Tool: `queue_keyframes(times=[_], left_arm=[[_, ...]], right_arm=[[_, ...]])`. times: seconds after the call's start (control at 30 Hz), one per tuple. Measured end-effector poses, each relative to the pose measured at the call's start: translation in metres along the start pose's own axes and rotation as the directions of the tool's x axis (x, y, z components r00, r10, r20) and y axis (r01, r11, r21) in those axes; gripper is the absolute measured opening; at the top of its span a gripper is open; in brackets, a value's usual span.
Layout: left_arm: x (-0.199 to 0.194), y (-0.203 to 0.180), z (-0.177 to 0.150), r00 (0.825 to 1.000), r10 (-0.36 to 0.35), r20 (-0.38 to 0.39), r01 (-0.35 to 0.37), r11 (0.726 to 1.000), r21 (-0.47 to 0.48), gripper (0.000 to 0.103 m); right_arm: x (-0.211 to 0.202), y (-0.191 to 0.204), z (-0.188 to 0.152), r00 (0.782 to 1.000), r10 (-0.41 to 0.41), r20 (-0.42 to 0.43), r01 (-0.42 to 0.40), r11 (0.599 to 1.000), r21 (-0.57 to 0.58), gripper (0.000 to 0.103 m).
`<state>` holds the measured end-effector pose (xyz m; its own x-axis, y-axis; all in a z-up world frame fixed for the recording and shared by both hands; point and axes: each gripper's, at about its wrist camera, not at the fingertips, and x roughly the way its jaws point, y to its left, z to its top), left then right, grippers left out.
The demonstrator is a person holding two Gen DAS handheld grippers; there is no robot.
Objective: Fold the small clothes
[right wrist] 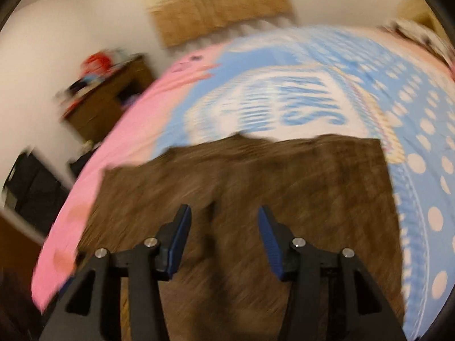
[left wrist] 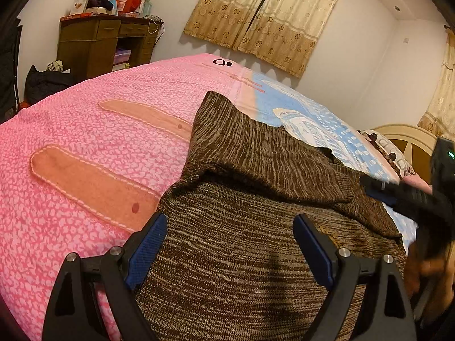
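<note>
A brown marled knit sweater [left wrist: 256,170] lies on the bed, one part folded back across its body so that a thick fold runs over the middle. My left gripper [left wrist: 230,221] hovers low over the sweater's near part, jaws wide open and nothing between the blue pads. In the blurred right wrist view the sweater [right wrist: 241,176] lies flat with a straight right edge. My right gripper [right wrist: 223,213] is open above it, its pads clear of the cloth. In the left wrist view the right gripper [left wrist: 379,189] is a dark blur at the sweater's right side.
The bed's cover [left wrist: 85,142] is pink on the left and blue with white print [right wrist: 312,99] on the right. A cluttered wooden desk [left wrist: 105,42] stands by the far wall, a dark bag [left wrist: 42,82] beside it. Curtains [left wrist: 264,20], a headboard [left wrist: 406,139] and pillow [left wrist: 381,142] lie beyond.
</note>
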<state>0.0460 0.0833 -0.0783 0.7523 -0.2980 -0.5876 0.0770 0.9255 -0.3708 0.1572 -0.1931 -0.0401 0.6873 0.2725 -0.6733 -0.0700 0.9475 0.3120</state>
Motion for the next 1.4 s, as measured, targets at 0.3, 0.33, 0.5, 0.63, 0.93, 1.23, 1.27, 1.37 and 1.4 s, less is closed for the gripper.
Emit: queue_keyframes(times=[0.3, 0.33, 0.5, 0.63, 0.93, 1.23, 1.27, 1.37, 1.4], left_arm=[[0.001, -0.001, 0.000, 1.000, -0.001, 0.000, 0.001, 1.000, 0.000, 0.090], [0.001, -0.001, 0.000, 1.000, -0.002, 0.000, 0.002, 1.000, -0.001, 0.090], [0.003, -0.001, -0.001, 1.000, 0.003, 0.000, -0.003, 1.000, 0.004, 0.090], [0.004, -0.003, 0.000, 1.000, 0.008, -0.003, -0.008, 1.000, 0.008, 0.091], [0.009, -0.006, 0.016, 0.997, 0.072, -0.001, -0.072, 0.997, -0.017, 0.091], [0.027, 0.036, 0.040, 0.955, 0.295, 0.009, -0.290, 0.943, -0.165, 0.091], [0.025, 0.037, 0.039, 0.941, 0.339, 0.008, -0.333, 0.929, -0.161, 0.091], [0.019, 0.045, 0.036, 0.927, 0.376, 0.006, -0.369, 0.912, -0.182, 0.091], [0.017, 0.047, 0.035, 0.927, 0.374, 0.002, -0.368, 0.913, -0.177, 0.091]], right_arm=[[0.057, 0.066, -0.031, 0.982, -0.169, -0.079, 0.136, 0.939, -0.316, 0.041], [0.059, 0.067, -0.028, 0.985, -0.141, -0.100, 0.106, 0.950, -0.293, 0.041], [0.042, 0.048, -0.024, 0.973, 0.102, -0.208, -0.137, 0.977, -0.162, 0.042], [0.016, 0.034, -0.016, 0.990, 0.116, -0.080, -0.124, 0.987, -0.098, 0.043], [0.053, 0.054, -0.013, 0.982, 0.085, -0.171, -0.109, 0.984, -0.139, 0.029], [0.028, 0.041, -0.014, 0.993, 0.071, -0.096, -0.085, 0.984, -0.156, 0.039], [0.036, 0.040, -0.018, 0.991, 0.050, -0.123, -0.071, 0.983, -0.167, 0.046], [0.041, 0.043, -0.028, 0.990, -0.022, -0.137, -0.015, 0.965, -0.261, 0.044], [0.037, 0.045, -0.030, 0.987, -0.060, -0.149, 0.015, 0.958, -0.285, 0.044]])
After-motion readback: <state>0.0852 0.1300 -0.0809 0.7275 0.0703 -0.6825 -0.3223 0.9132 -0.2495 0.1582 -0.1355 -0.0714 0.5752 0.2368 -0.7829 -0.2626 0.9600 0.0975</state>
